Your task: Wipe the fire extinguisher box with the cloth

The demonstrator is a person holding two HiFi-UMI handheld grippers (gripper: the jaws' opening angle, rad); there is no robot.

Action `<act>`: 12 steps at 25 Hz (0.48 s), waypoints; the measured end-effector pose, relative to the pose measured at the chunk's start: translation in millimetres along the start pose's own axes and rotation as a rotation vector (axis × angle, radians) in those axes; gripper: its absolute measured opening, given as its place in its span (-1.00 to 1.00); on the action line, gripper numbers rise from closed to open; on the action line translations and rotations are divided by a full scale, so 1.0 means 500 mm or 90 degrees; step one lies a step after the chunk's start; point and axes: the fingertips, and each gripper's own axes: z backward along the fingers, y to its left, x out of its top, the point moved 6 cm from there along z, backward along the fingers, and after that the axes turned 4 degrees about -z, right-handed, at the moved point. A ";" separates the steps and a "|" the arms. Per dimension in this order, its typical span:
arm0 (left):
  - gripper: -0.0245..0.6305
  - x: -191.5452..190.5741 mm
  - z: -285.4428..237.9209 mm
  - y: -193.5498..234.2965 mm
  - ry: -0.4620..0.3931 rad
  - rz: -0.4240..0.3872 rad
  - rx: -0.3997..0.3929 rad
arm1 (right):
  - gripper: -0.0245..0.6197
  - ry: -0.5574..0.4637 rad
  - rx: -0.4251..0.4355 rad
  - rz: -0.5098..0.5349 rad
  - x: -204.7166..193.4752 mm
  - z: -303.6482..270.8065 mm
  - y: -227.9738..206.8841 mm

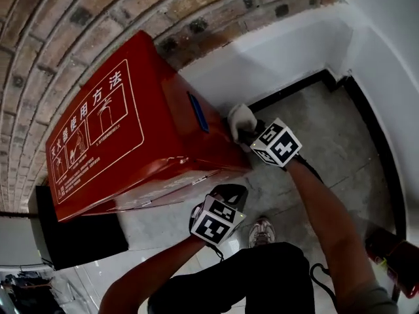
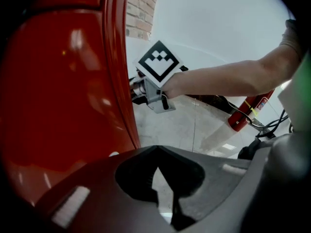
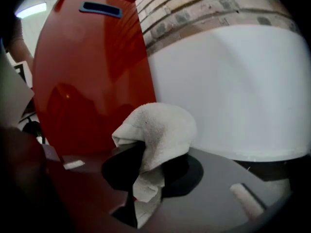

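— Floor?
— Grey, tiled, mottled.
— On it?
— Red box at ten o'clock, by the brick wall; shoe at six; red extinguisher at four, near the black skirting.

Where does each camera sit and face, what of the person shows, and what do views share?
Head view: on the head, looking steeply down at the glossy red metal fire extinguisher box; both forearms, left gripper, right gripper show.
Left gripper view: on it, along its shut empty jaws, past the box to the floor; right forearm shows.
Right gripper view: along jaws clamping the crumpled white cloth, facing the box.
Shared: all three show the box.
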 end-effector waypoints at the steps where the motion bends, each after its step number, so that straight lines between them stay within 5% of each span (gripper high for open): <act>1: -0.93 0.011 0.015 0.004 -0.010 0.000 0.008 | -0.59 -0.011 0.006 0.002 0.018 0.021 0.016; 8: -0.93 0.094 0.110 -0.020 -0.060 -0.033 0.030 | -0.58 -0.133 0.041 -0.034 0.172 0.210 0.125; 12: -0.93 0.138 0.194 -0.044 -0.088 -0.004 0.028 | -0.58 -0.209 0.062 -0.058 0.273 0.328 0.194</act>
